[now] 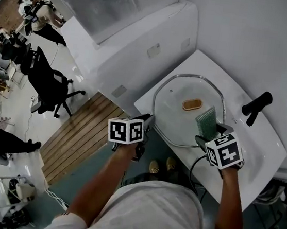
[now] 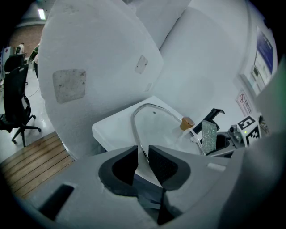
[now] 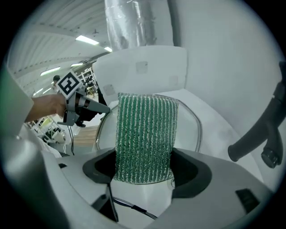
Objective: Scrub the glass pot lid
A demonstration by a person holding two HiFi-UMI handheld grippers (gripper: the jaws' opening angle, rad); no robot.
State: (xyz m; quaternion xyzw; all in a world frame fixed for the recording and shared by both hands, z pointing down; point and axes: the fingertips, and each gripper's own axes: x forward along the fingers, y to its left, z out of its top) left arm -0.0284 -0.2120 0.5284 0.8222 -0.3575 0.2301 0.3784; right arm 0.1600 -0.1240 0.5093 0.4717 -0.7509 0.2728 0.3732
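A glass pot lid [image 1: 176,121] with a metal rim and a brown knob [image 1: 192,104] lies over the white sink [image 1: 256,148]. My left gripper [image 1: 146,123] is at the lid's near-left edge. In the left gripper view the lid's rim [image 2: 136,134] runs between that gripper's [image 2: 142,162] dark pads, which are shut on it. My right gripper [image 1: 207,135] is shut on a green scrub pad [image 1: 206,121]. The scrub pad [image 3: 145,136] stands up between the right gripper's [image 3: 144,167] jaws, over the lid's glass [image 3: 187,129], on the lid's right side.
A black faucet handle [image 1: 256,106] sticks up at the sink's far right, close to my right gripper. White walls close in behind the sink. To the left are a wooden floor panel [image 1: 78,134], an office chair [image 1: 46,81] and people farther off.
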